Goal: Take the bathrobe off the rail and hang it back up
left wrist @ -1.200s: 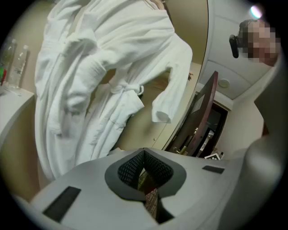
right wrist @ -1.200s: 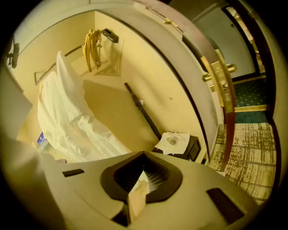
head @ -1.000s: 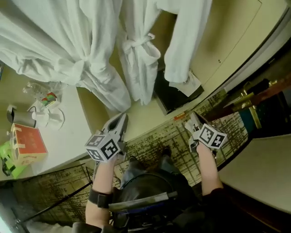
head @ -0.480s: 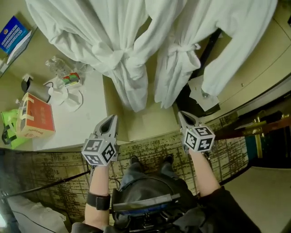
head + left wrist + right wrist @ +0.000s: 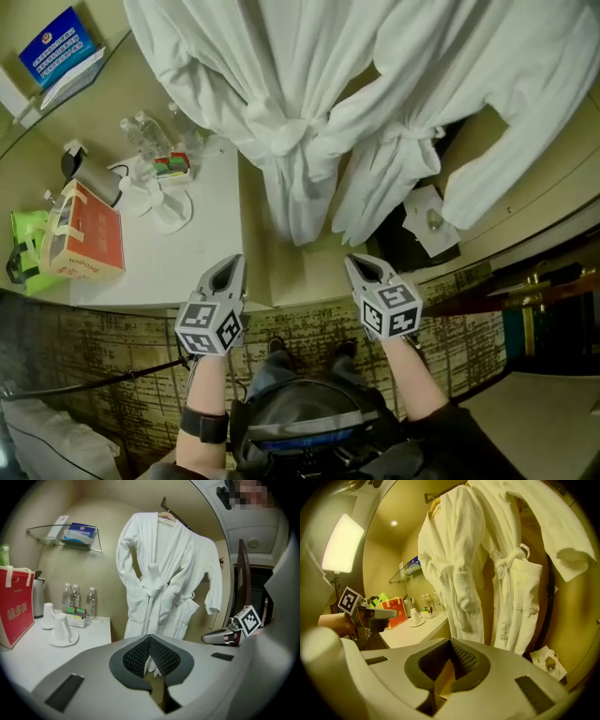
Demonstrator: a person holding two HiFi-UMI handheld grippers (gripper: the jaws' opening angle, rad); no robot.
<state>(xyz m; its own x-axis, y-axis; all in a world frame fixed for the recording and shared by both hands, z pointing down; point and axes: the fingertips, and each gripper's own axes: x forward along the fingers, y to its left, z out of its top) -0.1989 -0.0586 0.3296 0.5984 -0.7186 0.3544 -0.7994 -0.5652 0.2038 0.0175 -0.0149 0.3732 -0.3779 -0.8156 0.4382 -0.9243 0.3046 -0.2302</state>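
Dim, yellow-tinted room. A lamp panel [image 5: 343, 543] and ceiling spot [image 5: 394, 523] glare in the right gripper view. The bathrobes [image 5: 281, 94] show brightest; the carpet [image 5: 112, 347] lies dark. Fisheye bending, black corners.

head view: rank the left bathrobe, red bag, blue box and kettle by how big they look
1. left bathrobe, by far the largest
2. red bag and blue box, too alike to split
3. kettle, smallest

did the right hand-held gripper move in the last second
Yes: the right hand-held gripper moved left, to below the right bathrobe hem.
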